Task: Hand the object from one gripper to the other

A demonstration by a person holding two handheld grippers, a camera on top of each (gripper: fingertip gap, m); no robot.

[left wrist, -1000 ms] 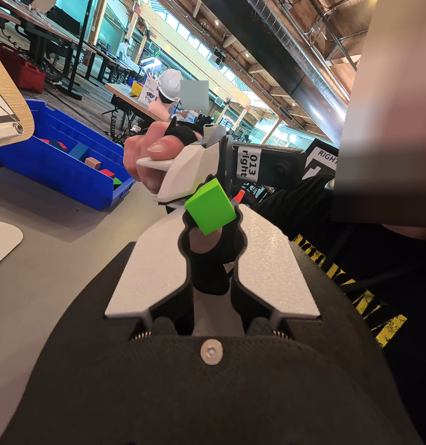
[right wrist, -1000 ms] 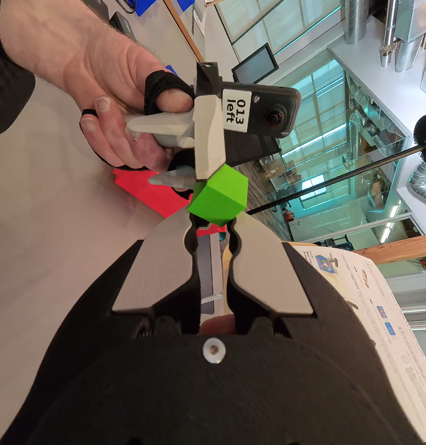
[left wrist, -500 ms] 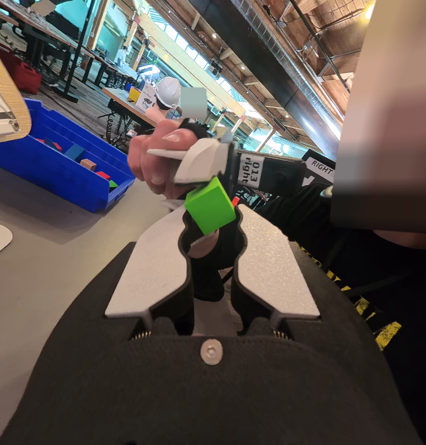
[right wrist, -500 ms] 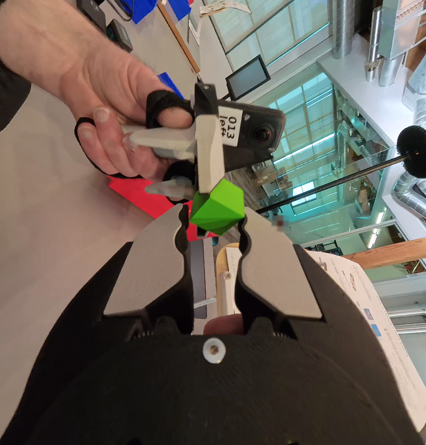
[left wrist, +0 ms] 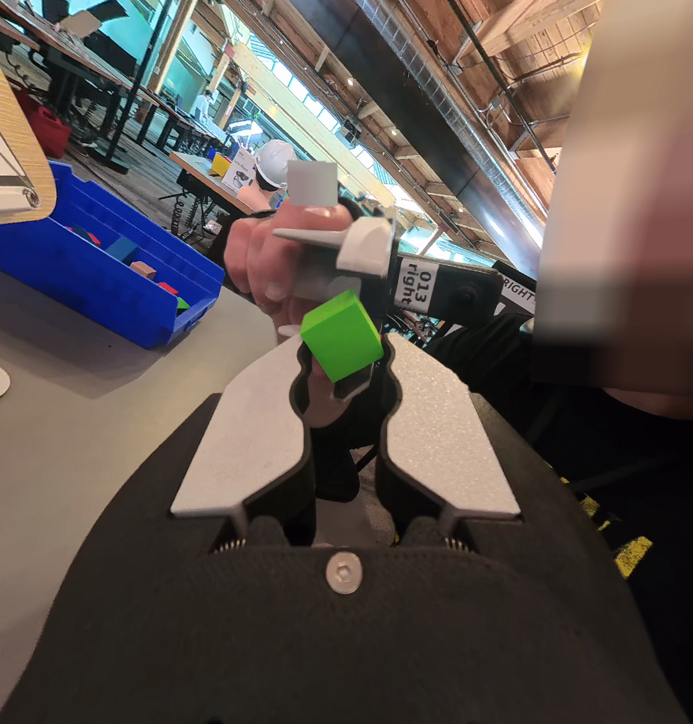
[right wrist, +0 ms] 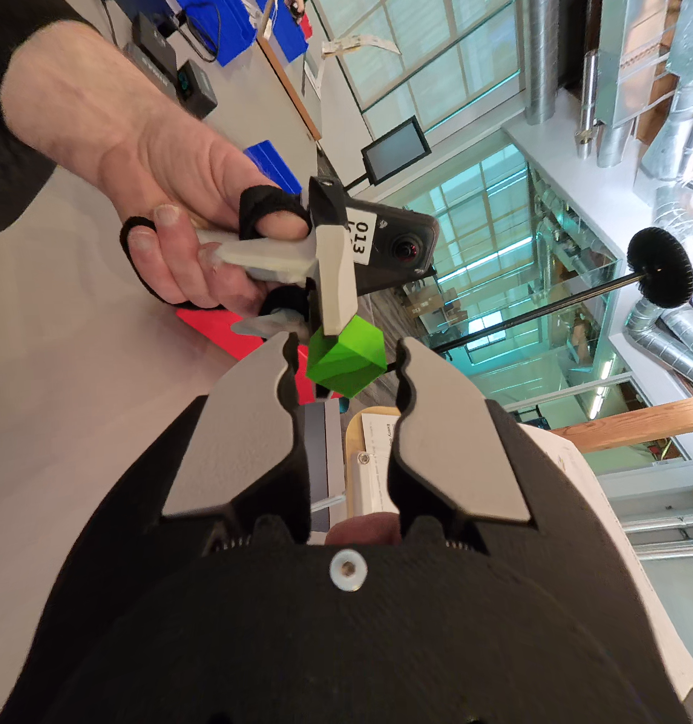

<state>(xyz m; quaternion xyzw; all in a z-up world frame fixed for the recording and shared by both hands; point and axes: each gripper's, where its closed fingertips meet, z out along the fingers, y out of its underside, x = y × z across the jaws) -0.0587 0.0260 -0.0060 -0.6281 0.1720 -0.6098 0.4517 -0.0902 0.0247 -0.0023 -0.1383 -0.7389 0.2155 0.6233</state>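
Left gripper fingers hide the green cube's gripped sides.

Bright green cube, plain matte faces, sharp edges. Off the table, mid-air, tilted w/ one corner down. Pinched at tips of left gripper, pads against opposite faces; same seen from right wrist view, cube under left gripper's white finger. Sits between right gripper fingers, gap showing either side, not touching.
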